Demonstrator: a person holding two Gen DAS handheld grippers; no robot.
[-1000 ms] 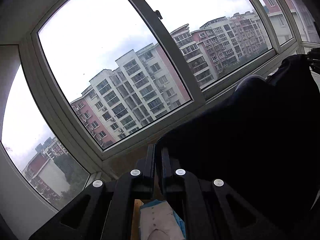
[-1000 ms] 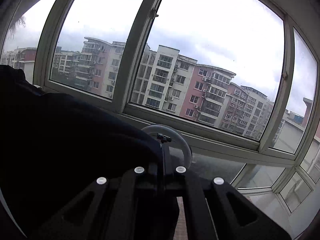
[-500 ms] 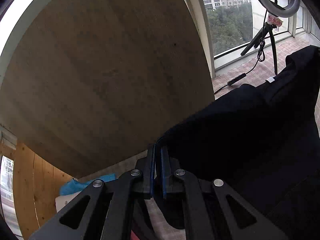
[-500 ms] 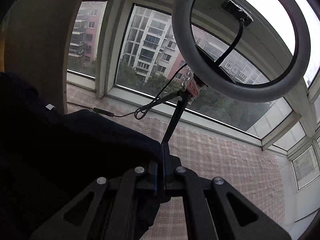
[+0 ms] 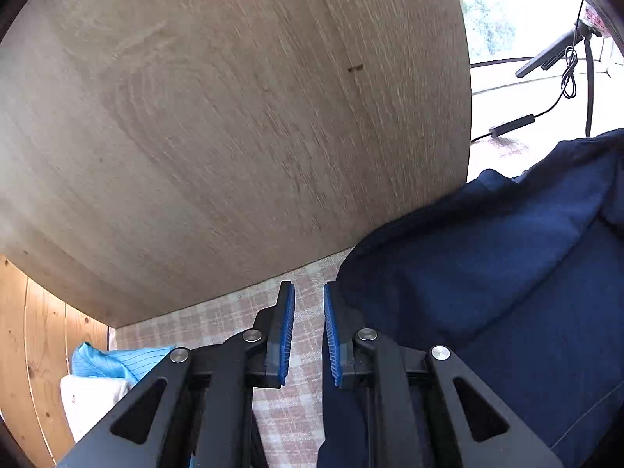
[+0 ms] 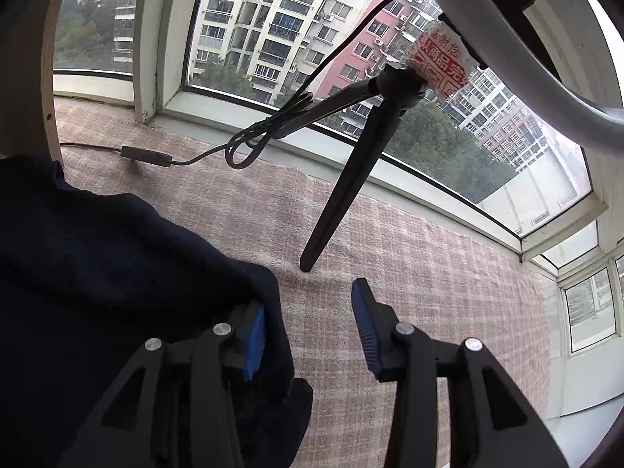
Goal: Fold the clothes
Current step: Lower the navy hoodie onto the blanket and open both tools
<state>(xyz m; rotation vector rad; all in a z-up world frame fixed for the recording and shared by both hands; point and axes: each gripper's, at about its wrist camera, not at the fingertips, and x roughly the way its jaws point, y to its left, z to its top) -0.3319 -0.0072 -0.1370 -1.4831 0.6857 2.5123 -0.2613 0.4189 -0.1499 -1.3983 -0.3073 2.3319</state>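
1. Clothes at the far left of the left wrist view: a light blue striped piece sits on a white one against a wooden wall; they look like a small stack, though I cannot tell how neatly they are folded.
2. Next comes the left claw, jaws slightly spread after just opening, with only the checked mat showing between the blue pads; the dark blue garment lies just beside its right finger, no longer pinched.
3. That garment is laid on the mat, rumpled, with soft ridges and a raised hump near the wooden panel.
4. In the right wrist view the same garment drapes over the left finger of the right claw, whose jaws stand wide after just opening, nothing pressed between them.
5. Beyond it stand a tripod and its cable.
6. Judging by this, the garment is only set down; smoothing and every fold are left.
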